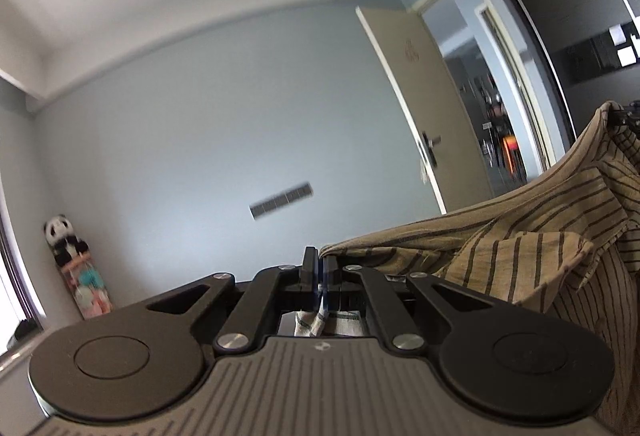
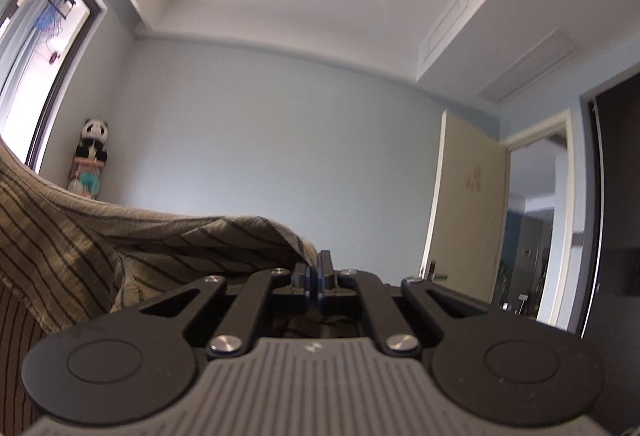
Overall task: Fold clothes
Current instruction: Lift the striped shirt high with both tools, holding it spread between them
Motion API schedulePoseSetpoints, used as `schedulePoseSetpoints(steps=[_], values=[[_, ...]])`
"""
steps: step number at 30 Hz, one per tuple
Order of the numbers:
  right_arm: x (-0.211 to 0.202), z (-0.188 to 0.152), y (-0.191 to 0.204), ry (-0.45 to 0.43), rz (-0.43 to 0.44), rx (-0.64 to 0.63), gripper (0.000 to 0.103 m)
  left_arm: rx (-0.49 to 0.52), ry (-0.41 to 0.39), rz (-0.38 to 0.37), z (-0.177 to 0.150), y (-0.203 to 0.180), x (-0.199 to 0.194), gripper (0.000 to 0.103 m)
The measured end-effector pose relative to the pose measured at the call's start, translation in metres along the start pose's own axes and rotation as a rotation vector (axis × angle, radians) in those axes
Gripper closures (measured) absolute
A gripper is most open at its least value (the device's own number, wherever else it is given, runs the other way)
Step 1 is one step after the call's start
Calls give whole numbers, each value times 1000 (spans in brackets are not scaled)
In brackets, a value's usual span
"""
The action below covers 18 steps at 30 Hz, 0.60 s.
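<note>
Cloth hangs in the air between both grippers: a tan striped shirt (image 1: 520,236), stretched across the room's lower view. The left gripper (image 1: 321,264) has its jaws pressed together on the shirt's edge, which runs off to its right. The right gripper (image 2: 314,268) likewise pinches the shirt (image 2: 100,236), draped to its left. A panda toy (image 1: 62,236) sits in the corner.

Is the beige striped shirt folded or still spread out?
Spread, unfolded: the beige striped shirt hangs stretched in the air between both shut grippers, left gripper and right gripper.
</note>
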State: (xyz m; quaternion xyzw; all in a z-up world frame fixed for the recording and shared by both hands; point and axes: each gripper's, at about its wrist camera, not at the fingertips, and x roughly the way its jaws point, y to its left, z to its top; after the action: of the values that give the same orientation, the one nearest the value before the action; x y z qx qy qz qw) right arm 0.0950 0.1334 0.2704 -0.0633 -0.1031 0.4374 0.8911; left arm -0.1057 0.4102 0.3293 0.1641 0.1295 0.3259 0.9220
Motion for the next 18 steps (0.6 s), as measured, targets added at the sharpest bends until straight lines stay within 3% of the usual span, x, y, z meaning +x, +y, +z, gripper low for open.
schedulePoseSetpoints(steps=[11, 18], values=[[189, -141, 39, 371, 74, 7, 99, -27, 321, -44, -122, 10, 196, 103], [330, -253, 80, 585, 125, -16, 99, 62, 532, -5, -228, -2, 315, 103]])
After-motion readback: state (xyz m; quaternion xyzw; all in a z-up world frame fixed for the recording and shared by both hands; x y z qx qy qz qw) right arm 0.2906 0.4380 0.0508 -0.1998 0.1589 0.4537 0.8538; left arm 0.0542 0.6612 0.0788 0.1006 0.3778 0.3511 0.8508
